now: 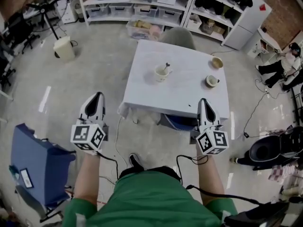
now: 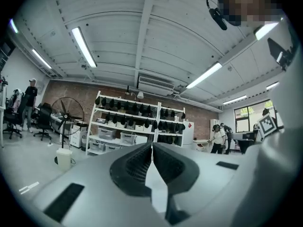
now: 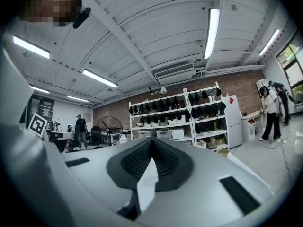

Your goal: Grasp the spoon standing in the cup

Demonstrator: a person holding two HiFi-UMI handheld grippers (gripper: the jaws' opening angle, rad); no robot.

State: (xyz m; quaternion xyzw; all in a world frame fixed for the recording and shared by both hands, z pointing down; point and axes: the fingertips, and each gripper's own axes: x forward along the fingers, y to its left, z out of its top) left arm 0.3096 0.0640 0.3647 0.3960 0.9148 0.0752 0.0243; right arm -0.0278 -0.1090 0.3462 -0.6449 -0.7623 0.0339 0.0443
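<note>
A white cup (image 1: pixel 162 73) with a spoon (image 1: pixel 165 68) standing in it sits on the white table (image 1: pixel 180 98), left of its middle. My left gripper (image 1: pixel 98 96) hangs over the floor, left of the table's near corner, with its jaws shut and nothing in them. My right gripper (image 1: pixel 202 101) is over the table's near edge, also shut and holding nothing. In the left gripper view the left gripper (image 2: pixel 152 146) points level at far shelves. The right gripper (image 3: pixel 151 140) does the same in the right gripper view. Neither gripper view shows the cup.
Two more cups (image 1: pixel 217 62) (image 1: pixel 211 81) stand at the table's right side. A green chair (image 1: pixel 178 36) is behind the table and a blue seat (image 1: pixel 180 122) is under its near edge. A blue bin (image 1: pixel 33 167) is at my left and a seated person (image 1: pixel 283 64) is at the far right.
</note>
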